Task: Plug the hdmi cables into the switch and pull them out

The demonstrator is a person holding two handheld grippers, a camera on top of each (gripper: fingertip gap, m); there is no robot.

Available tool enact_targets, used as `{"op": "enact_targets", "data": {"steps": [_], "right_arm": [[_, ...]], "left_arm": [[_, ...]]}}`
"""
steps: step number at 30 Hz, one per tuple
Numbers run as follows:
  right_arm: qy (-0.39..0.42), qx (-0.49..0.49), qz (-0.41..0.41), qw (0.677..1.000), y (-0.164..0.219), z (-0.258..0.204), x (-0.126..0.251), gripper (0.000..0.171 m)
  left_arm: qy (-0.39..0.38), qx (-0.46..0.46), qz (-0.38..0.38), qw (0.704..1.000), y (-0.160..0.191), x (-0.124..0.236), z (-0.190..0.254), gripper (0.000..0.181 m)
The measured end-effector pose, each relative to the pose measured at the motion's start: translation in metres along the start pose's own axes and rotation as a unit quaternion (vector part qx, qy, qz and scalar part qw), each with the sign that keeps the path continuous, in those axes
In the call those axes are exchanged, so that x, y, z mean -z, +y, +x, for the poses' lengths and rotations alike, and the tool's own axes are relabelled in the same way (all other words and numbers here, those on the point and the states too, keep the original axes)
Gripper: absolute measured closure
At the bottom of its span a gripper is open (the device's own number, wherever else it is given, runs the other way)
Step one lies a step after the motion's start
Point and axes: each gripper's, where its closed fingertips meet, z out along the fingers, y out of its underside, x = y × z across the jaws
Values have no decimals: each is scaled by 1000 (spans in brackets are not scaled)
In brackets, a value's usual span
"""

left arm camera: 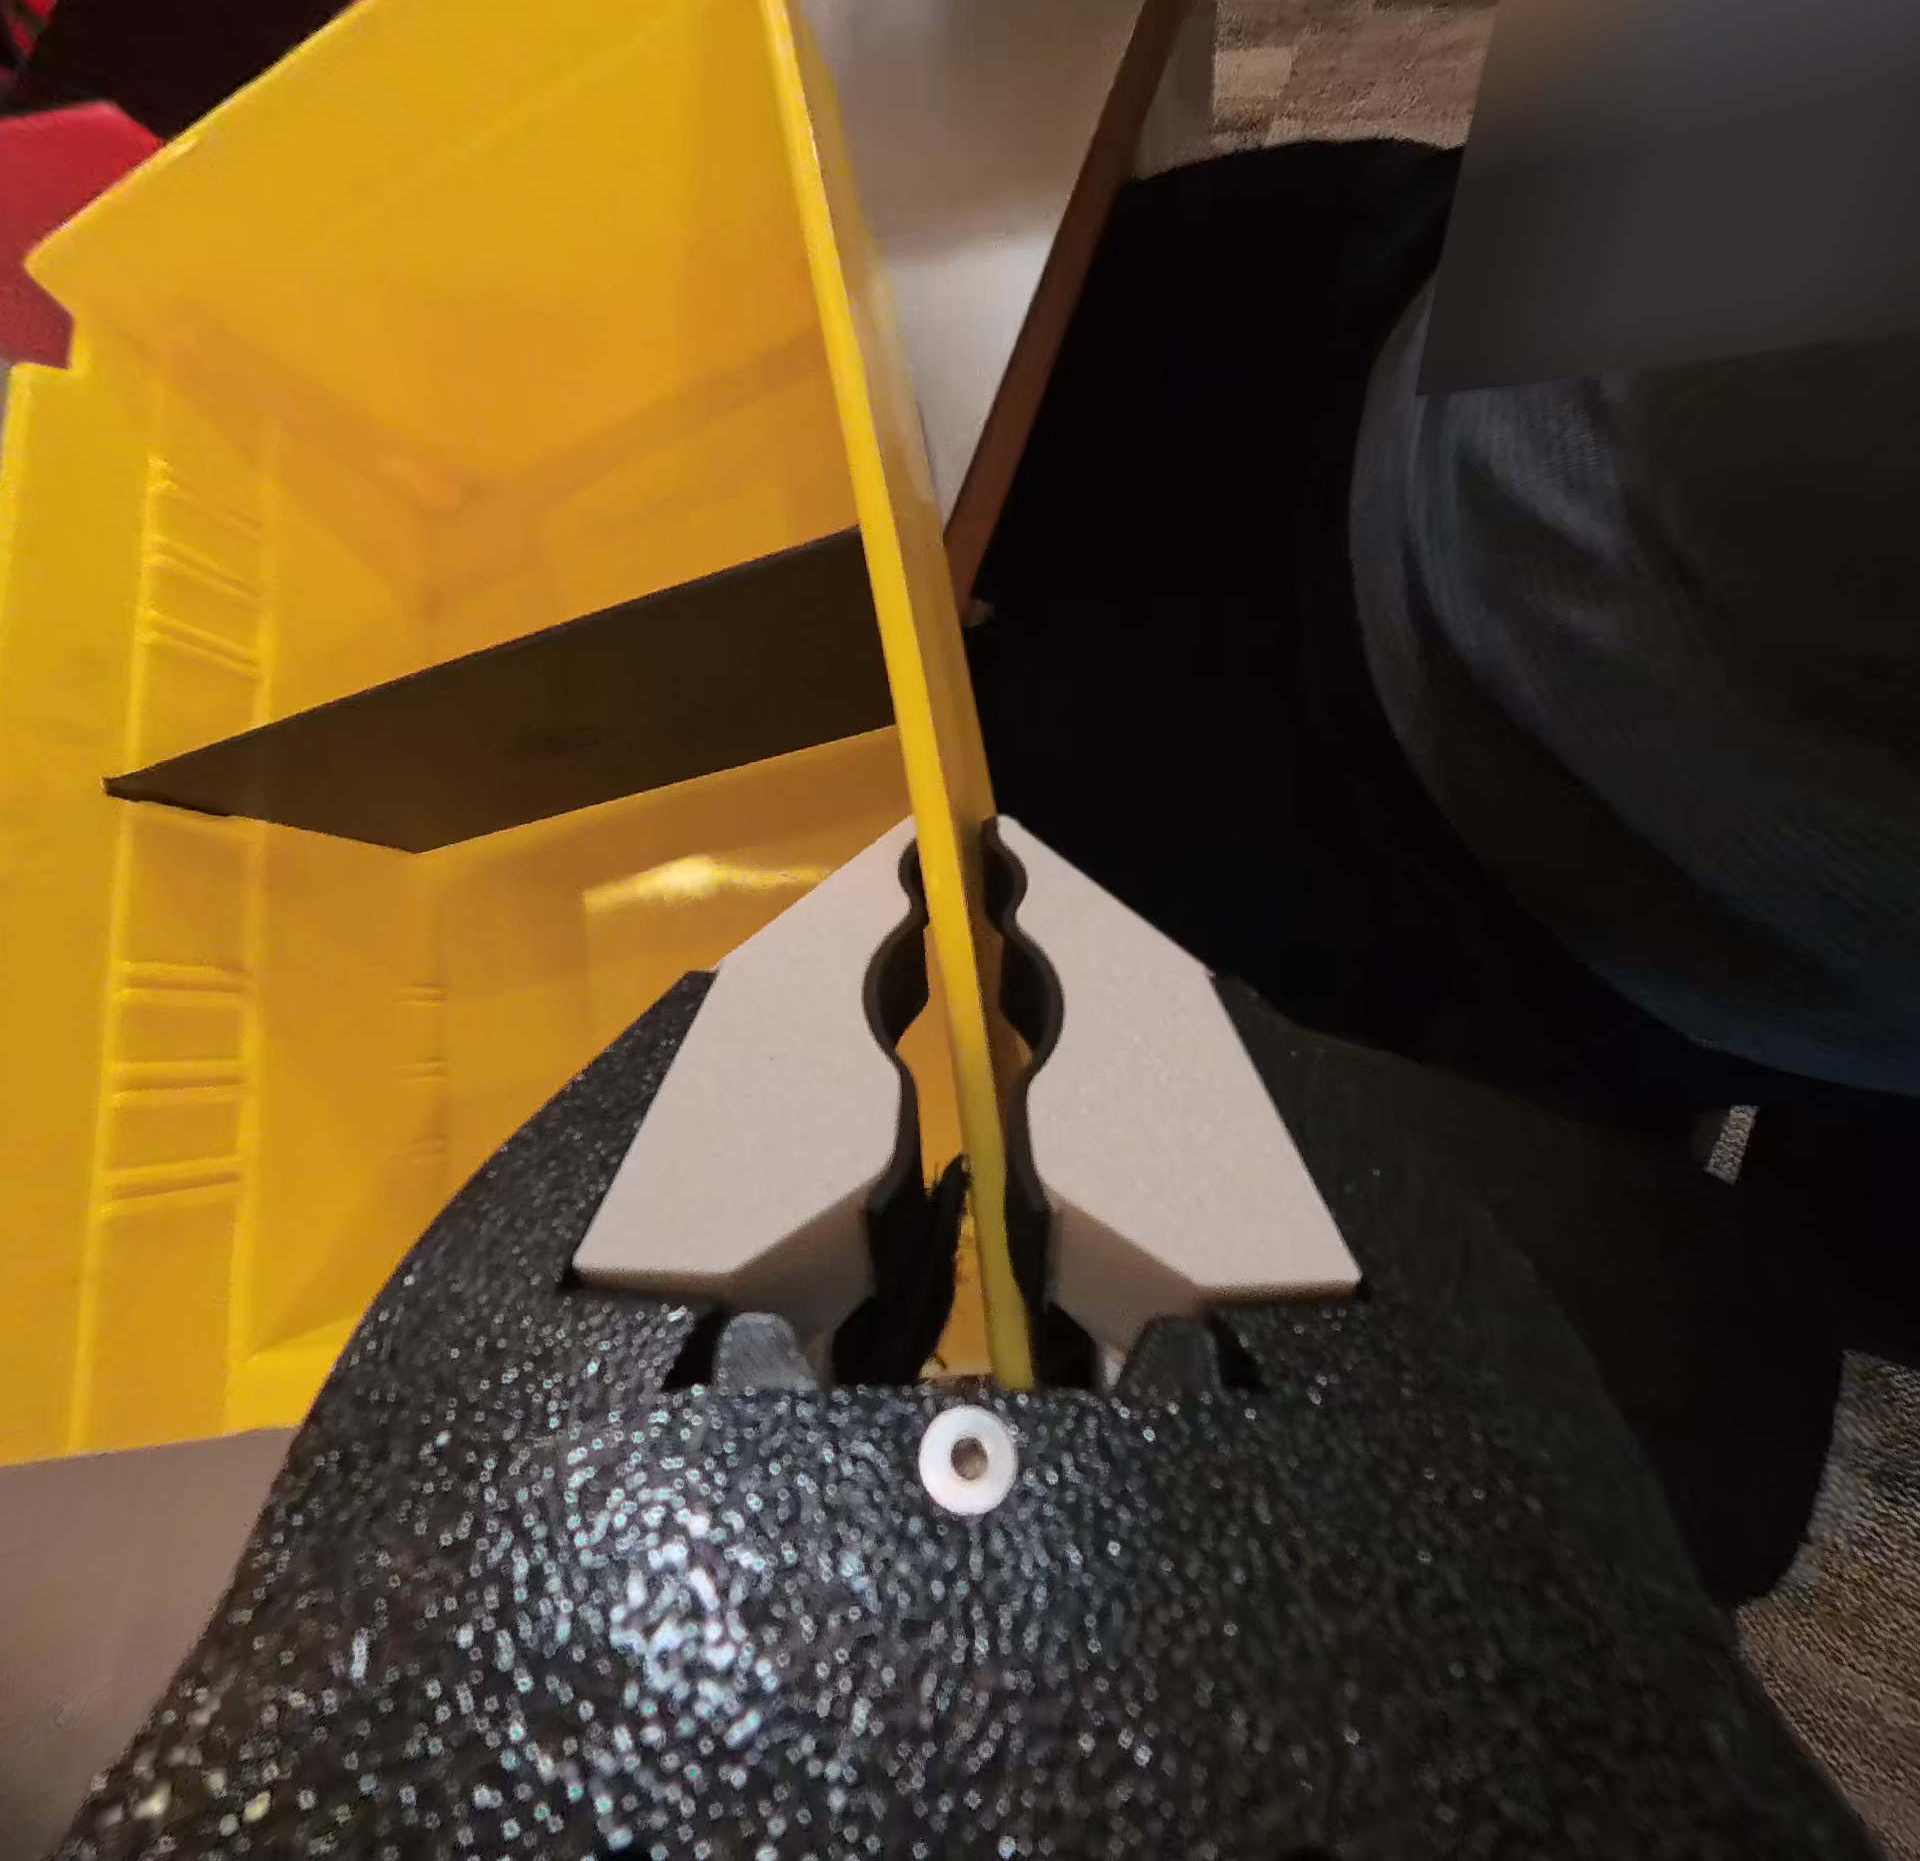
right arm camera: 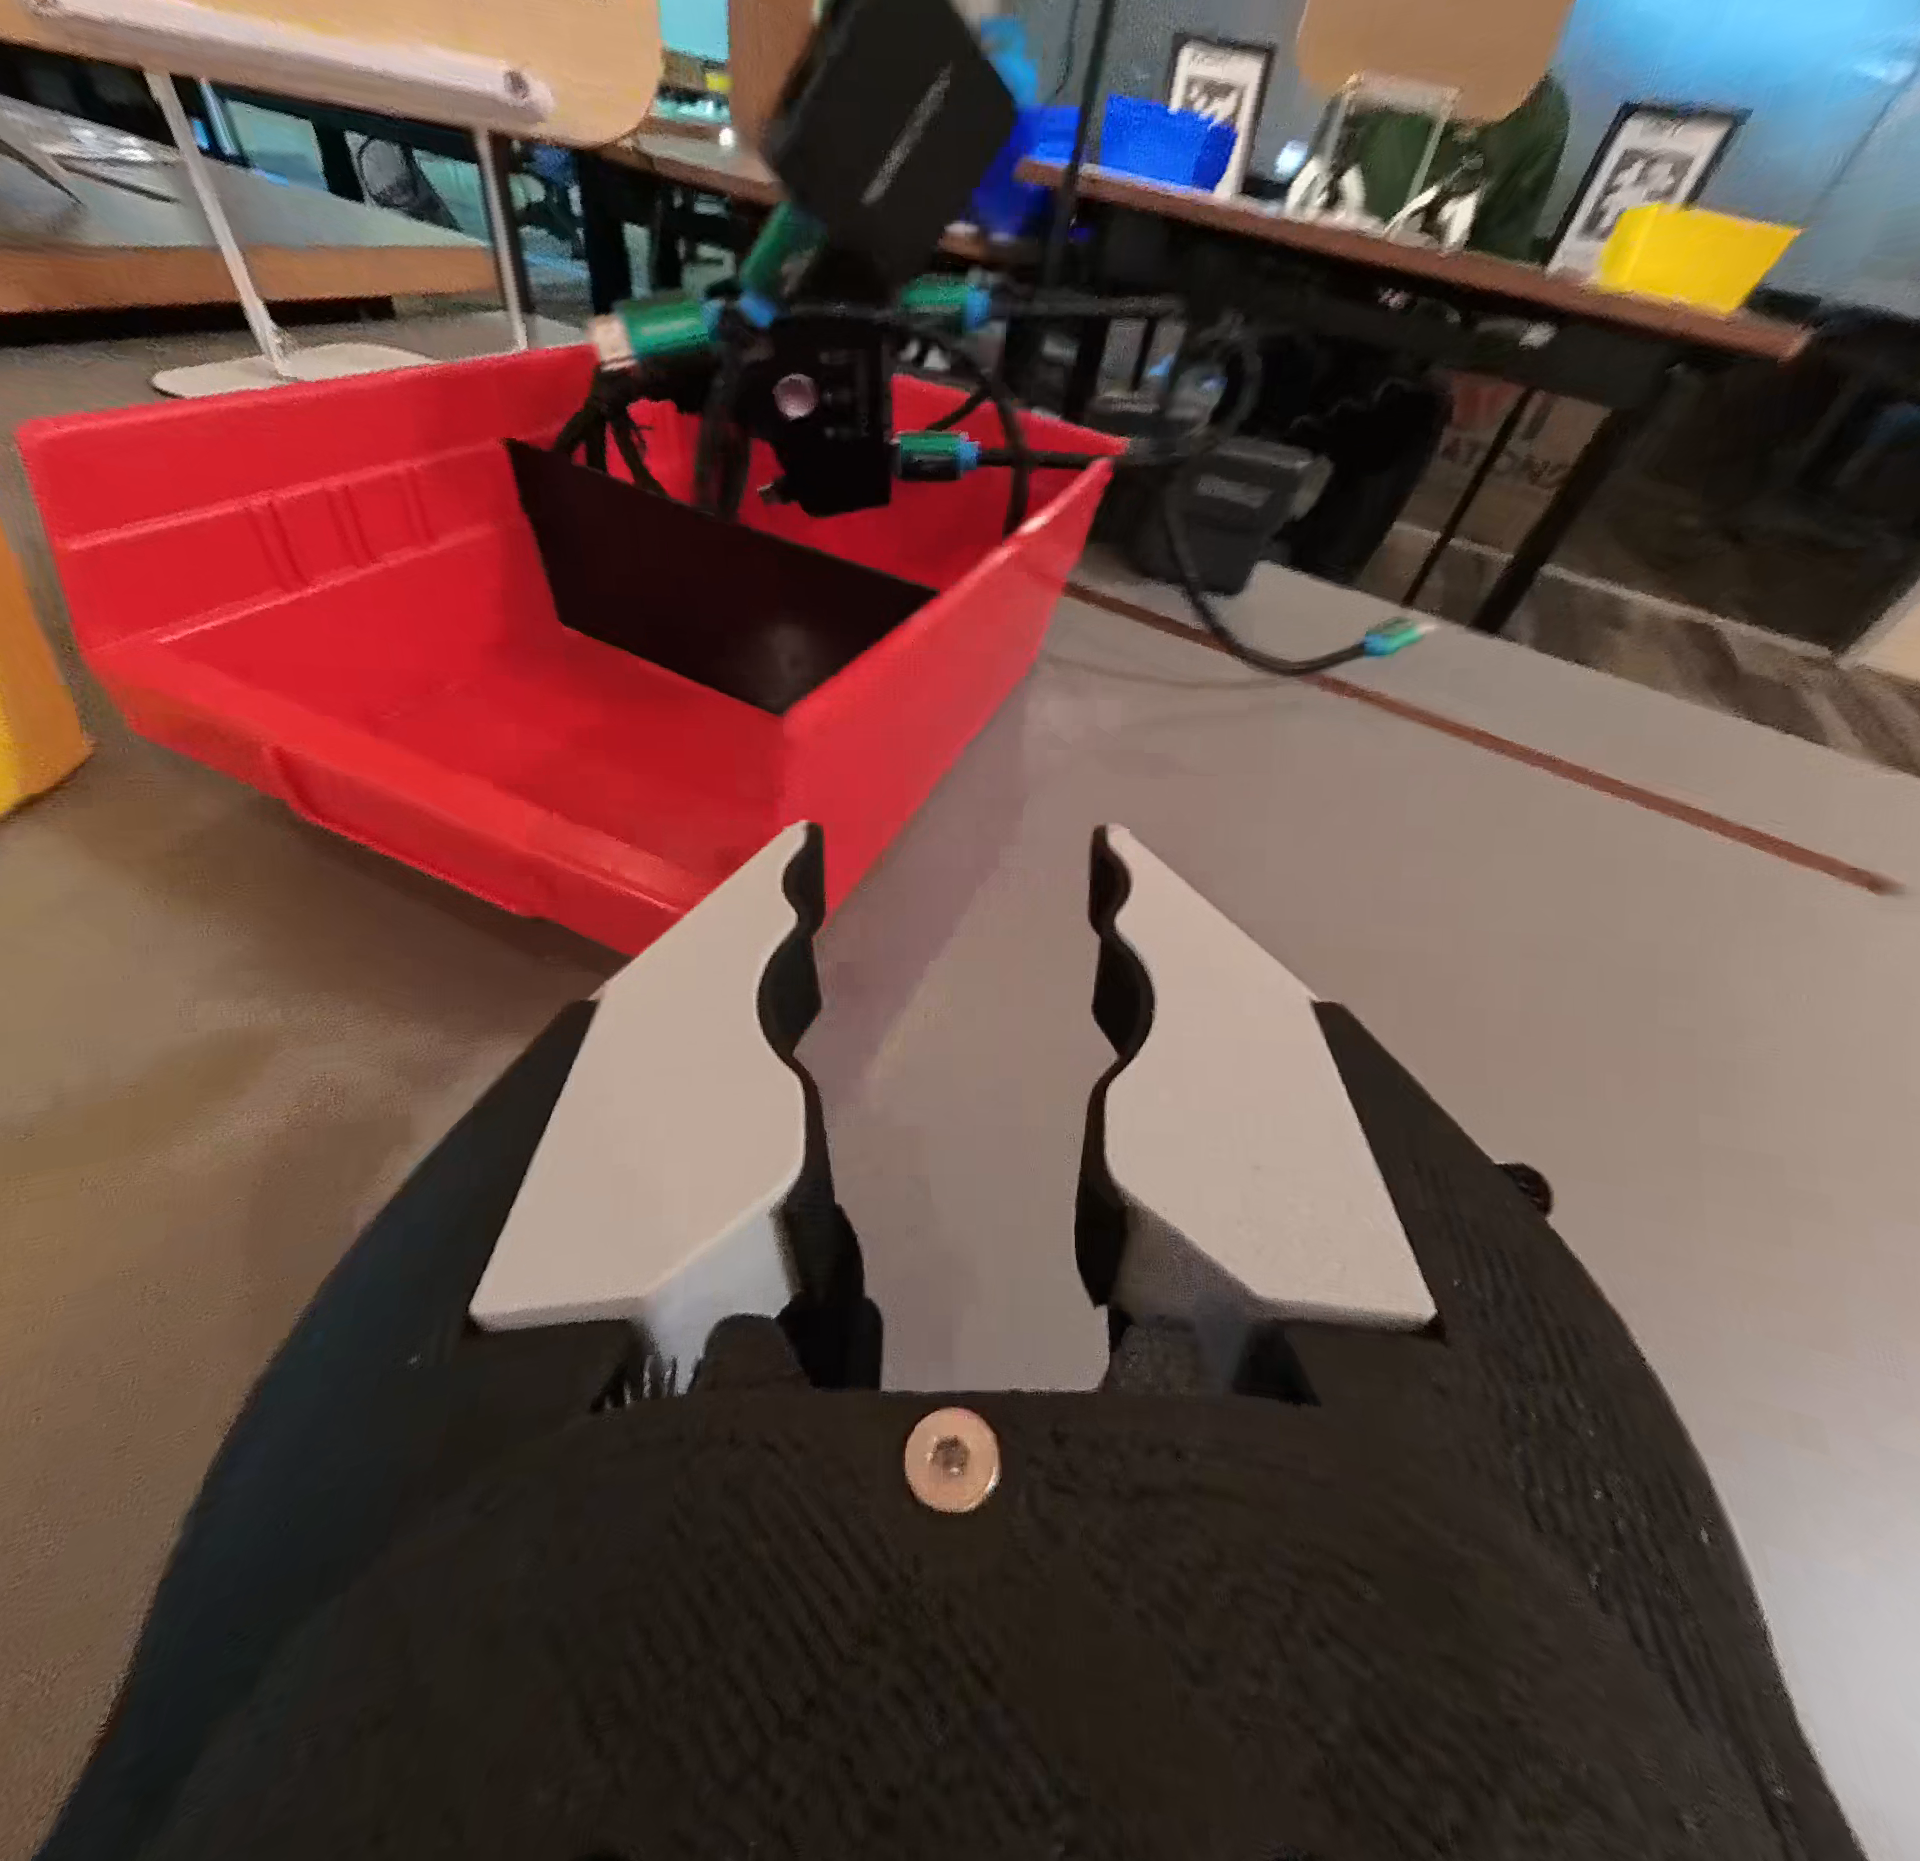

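**Left gripper clamped on yellow bin wall; right gripper released, clear of red bin**

Left wrist view. The left gripper (left arm camera: 961,855) is clenched on the thin side wall of a yellow bin (left arm camera: 436,377); the wall edge runs up between the two grey fingers (left arm camera: 821,1063) and curves slightly. A tuft of black fibre sits at the base of the gap. Inside the bin a black divider (left arm camera: 520,710) spans the interior. No cables or switch are visible in this bin. To the right, past the wall, are the brown edge of the table (left arm camera: 1081,284) and a person's dark clothing (left arm camera: 1558,668); carpet shows beyond.

Right wrist view. The right gripper (right arm camera: 956,845) is released, jaws spread, nothing between them, held low over the grey table top (right arm camera: 1351,980). Just ahead and to the left stands a red bin (right arm camera: 436,668), its near corner just beside the left fingertip. A black divider (right arm camera: 707,585) crosses its interior. In the far compartment behind it sits the switch (right arm camera: 831,429), a small black box, in a tangle of black cables with green-and-blue plugs (right arm camera: 665,323). A larger black box (right arm camera: 894,118) sits above the pile. One cable (right arm camera: 1247,637) hangs over the bin's right wall and trails across the table, its plug (right arm camera: 1397,635) lying free near the far edge. Whether any plug is seated in the switch cannot be determined. Further off are tables carrying blue and yellow bins.
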Motion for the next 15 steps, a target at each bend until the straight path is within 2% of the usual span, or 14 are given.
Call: {"op": "enact_targets", "data": {"steps": [1, 9, 11, 15], "right_arm": [[12, 10, 9, 1000, -2, 12, 12, 122], [151, 40, 62, 986, -30, 117, 123, 135], [174, 48, 63, 982, -41, 138, 148, 136], [210, 37, 99, 972, -69, 168, 201, 138]], "left_arm": [[5, -4, 4, 1000, -5, -1, 4, 176], [108, -45, 36, 992, -65, -20, 44, 176], [115, -68, 45, 990, -89, -37, 49, 176], [106, -79, 60, 989, -149, -95, 48, 175]]}}
